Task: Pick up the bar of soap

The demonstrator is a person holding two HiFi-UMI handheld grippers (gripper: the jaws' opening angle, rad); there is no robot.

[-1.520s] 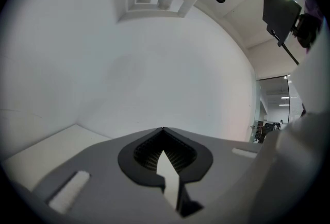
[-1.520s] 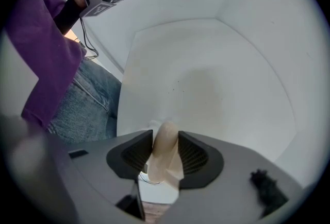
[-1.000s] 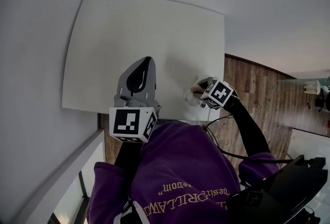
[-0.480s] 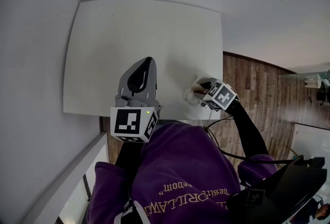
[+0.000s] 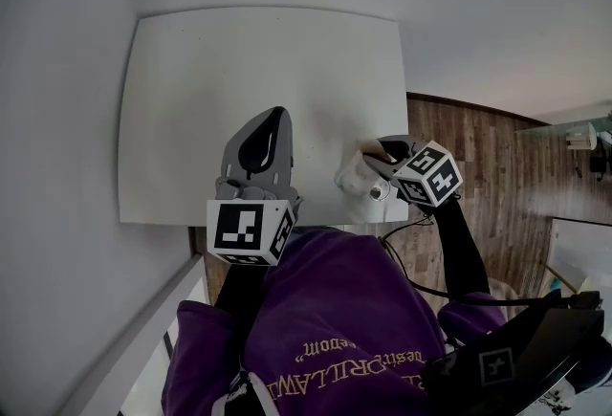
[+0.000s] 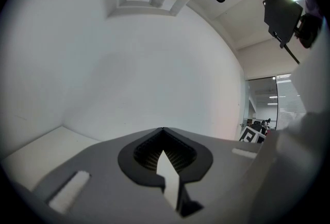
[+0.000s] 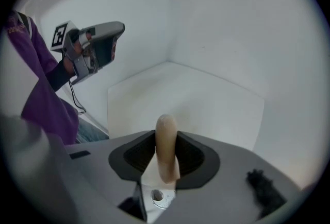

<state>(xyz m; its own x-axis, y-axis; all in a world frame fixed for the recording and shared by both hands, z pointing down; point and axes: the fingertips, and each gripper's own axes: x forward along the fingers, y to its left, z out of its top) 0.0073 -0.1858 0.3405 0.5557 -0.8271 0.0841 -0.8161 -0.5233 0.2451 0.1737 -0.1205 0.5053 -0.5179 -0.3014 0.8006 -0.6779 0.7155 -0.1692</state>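
A pale beige bar of soap (image 7: 166, 141) stands on edge between the jaws of my right gripper (image 7: 166, 134), which is shut on it and holds it above the white table (image 7: 206, 99). In the head view the soap (image 5: 354, 177) shows at the right gripper (image 5: 371, 171), over the table's (image 5: 239, 70) front right corner. My left gripper (image 5: 271, 122) hovers over the table's front middle, jaws together with nothing in them. In its own view the left gripper's (image 6: 163, 130) tips meet, and it faces a bare white wall. The right gripper view also shows the left gripper (image 7: 103, 42).
White walls close in on the table at the back and left. A wooden floor (image 5: 488, 156) lies to the right of the table. The person's purple sweatshirt (image 5: 344, 309) fills the foreground, and a black cable (image 5: 421, 285) trails from the right gripper.
The right gripper, with the soap in it, has shifted a little to the right and turned. The left gripper has stayed where it was.
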